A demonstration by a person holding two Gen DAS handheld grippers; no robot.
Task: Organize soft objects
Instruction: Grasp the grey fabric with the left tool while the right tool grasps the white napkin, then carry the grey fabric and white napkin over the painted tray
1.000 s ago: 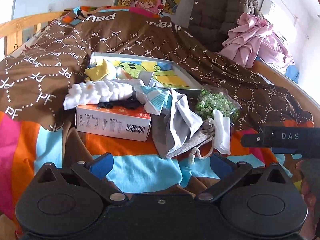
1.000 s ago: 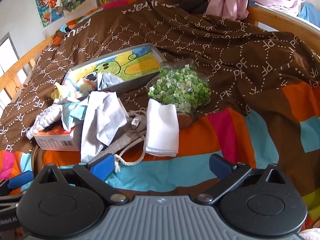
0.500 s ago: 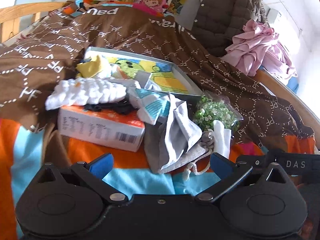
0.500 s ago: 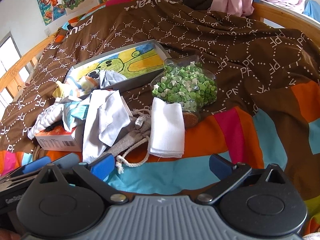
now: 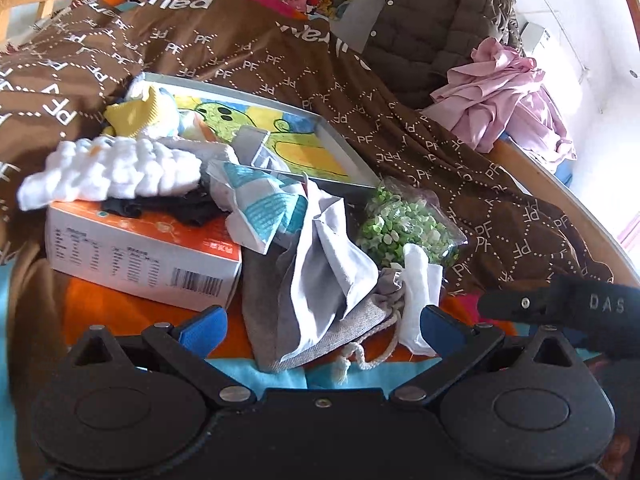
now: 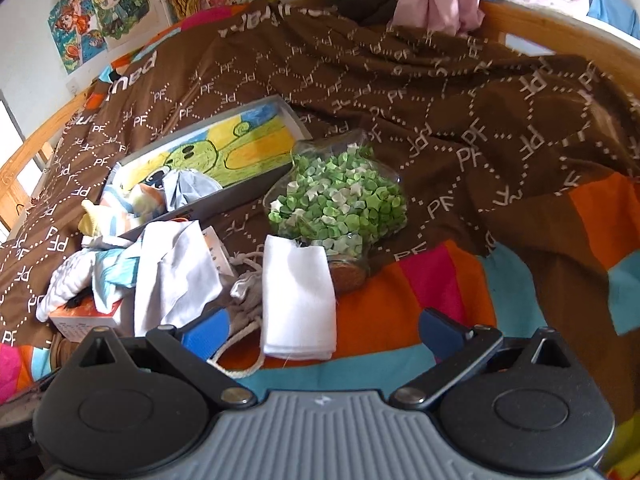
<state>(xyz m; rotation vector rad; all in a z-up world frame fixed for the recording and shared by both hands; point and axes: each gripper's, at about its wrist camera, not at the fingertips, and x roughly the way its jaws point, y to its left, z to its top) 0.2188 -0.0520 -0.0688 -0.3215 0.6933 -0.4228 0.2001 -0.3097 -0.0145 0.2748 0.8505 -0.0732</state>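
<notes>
Soft things lie heaped on the bed. A grey drawstring pouch (image 5: 304, 320) with a pale cloth (image 5: 340, 256) on it sits just ahead of my open, empty left gripper (image 5: 320, 326). A folded white cloth (image 6: 298, 300) lies between the open jaws of my empty right gripper (image 6: 322, 330); it also shows in the left wrist view (image 5: 420, 292). A fluffy white sock (image 5: 116, 168), a black item (image 5: 160, 206) and a teal-striped cloth (image 5: 264, 208) rest on an orange-white box (image 5: 144, 252). A yellow sock (image 5: 136, 114) lies on the tray's near corner.
A grey tray with a cartoon picture (image 5: 288, 140) lies behind the heap. A glass jar of green paper stars (image 6: 340, 200) lies on its side by the white cloth. A brown jacket (image 5: 432, 28) and pink clothes (image 5: 504, 92) are at the back. The wooden bed rail (image 6: 560, 36) runs along the right.
Both grippers have moved forward toward the heap. The left one now has the grey pouch close before it, and the right one has the folded white cloth between its open jaws.
</notes>
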